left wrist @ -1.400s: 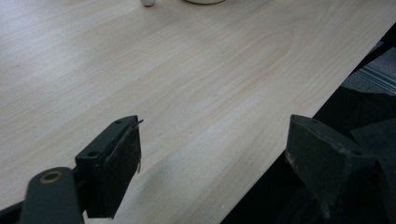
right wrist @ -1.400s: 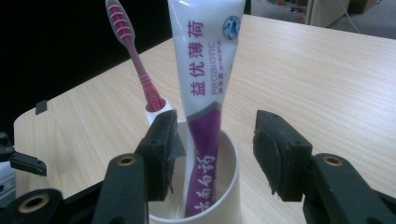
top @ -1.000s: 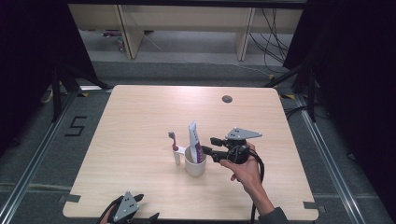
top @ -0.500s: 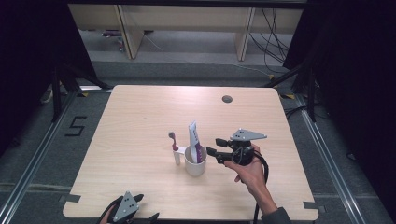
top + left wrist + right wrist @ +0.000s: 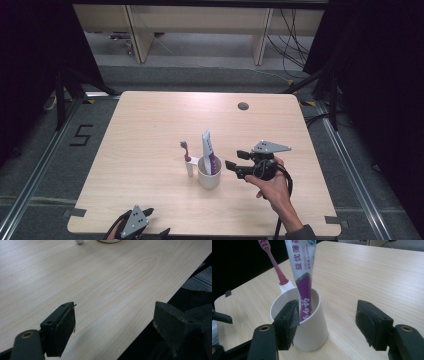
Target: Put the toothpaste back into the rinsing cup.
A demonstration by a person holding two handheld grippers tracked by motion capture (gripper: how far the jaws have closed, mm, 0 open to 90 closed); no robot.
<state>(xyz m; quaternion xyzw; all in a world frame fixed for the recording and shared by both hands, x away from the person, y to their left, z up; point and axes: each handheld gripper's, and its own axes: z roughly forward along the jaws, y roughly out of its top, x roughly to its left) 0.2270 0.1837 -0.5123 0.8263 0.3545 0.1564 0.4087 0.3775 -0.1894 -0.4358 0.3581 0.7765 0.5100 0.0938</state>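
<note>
A white cup stands near the table's middle. A white and purple toothpaste tube stands upright in it. A red toothbrush rises from the small holder on the cup's left side. My right gripper hovers just right of the cup and points at it. It is open, its jaws have just been opening, and nothing sits between the pads. My left gripper rests open over the table's near edge, holding nothing.
The light wooden table has a small round cable hole near its far edge. Dark floor and metal rails run along both sides. Wooden furniture legs and cables stand beyond the far edge.
The right gripper's jaws have spread wider and the hand has drawn back slightly to the right of the cup. The tube, brush, cup and left gripper have stayed put.
</note>
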